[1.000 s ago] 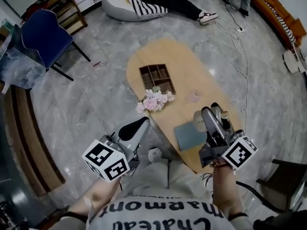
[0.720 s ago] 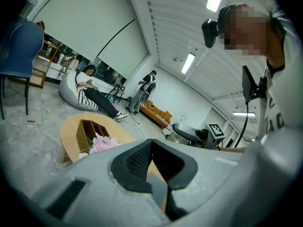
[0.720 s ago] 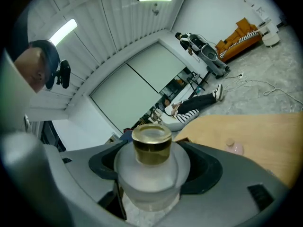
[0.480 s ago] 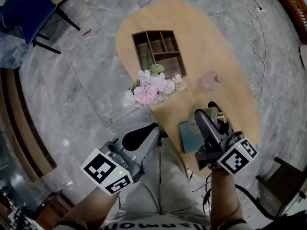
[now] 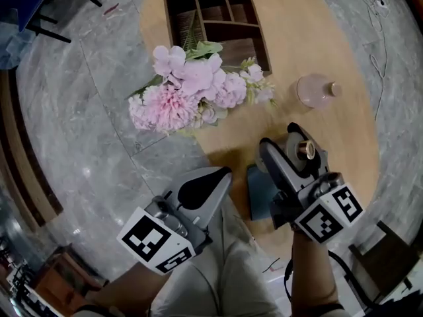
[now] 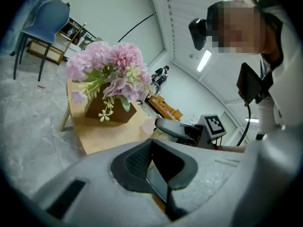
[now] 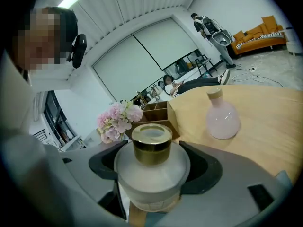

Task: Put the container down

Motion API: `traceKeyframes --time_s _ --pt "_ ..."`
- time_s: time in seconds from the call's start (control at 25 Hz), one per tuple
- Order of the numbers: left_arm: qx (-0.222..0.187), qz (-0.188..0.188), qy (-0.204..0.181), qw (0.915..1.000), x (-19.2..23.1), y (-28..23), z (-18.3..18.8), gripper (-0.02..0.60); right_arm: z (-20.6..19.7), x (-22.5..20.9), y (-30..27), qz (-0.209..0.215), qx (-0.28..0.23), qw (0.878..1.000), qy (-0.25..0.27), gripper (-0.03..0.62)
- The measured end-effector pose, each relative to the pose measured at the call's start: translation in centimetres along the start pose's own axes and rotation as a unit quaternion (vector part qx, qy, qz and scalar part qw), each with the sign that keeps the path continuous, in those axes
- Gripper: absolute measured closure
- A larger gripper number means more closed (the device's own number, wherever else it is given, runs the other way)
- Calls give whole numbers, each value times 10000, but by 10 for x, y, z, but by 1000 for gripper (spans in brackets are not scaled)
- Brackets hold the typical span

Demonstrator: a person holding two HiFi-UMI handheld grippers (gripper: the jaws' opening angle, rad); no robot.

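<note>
The container (image 7: 151, 167) is a round frosted glass bottle with a gold collar. My right gripper (image 7: 154, 174) is shut on its body, one jaw on each side. In the head view the right gripper (image 5: 296, 154) holds the container (image 5: 305, 148) over the near part of the wooden table (image 5: 330, 51), beside a grey-blue pad (image 5: 260, 191). Whether its base touches the table is hidden. My left gripper (image 5: 213, 179) hangs off the table's near edge, over the person's lap. In its own view the left gripper (image 6: 150, 161) is shut with nothing in it.
A pink round bottle (image 5: 315, 90) (image 7: 222, 118) stands just beyond the container. A bunch of pink flowers (image 5: 192, 88) (image 6: 108, 72) lies in front of a wooden compartment box (image 5: 211, 18) (image 7: 158, 111). Grey marble floor (image 5: 79, 111) lies left of the table.
The head view has moved forward and down over the table, so the flowers, box and pink bottle look larger. Both grippers keep their places; the right one still holds the container.
</note>
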State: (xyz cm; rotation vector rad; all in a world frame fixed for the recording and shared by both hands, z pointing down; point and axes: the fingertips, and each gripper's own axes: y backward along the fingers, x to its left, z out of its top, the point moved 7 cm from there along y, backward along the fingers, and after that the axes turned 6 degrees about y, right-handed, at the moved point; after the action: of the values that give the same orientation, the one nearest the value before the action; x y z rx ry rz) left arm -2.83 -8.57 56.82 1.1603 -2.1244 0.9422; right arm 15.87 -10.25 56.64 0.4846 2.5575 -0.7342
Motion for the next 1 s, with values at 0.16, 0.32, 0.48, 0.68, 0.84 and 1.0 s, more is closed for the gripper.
traceKeyframes --time_s 0.16,0.32,0.48,0.68,0.84,1.0 --pt "-101 10 -117 9999 13 -10 -11 567 -13 -4 -10 -142 132 9991 388 250" --pt "-221 -1 -257 9994 23 -13 -16 566 -24 -7 -15 -338 195 9983 425 250" --pt "-307 109 -289 9991 30 -17 -25 567 -32 -9 -18 -387 357 9963 679 250" --pt "-397 197 -348 9984 33 -22 -33 566 -35 -10 -23 -415 520 9915 1118 250" --pt "-520 199 -418 9976 36 -24 -35 566 -33 -9 -27 -430 508 9876 1420 250" --pt "-584 131 -447 9972 37 -23 -40 566 -30 -9 -34 -418 462 9845 1638 249"
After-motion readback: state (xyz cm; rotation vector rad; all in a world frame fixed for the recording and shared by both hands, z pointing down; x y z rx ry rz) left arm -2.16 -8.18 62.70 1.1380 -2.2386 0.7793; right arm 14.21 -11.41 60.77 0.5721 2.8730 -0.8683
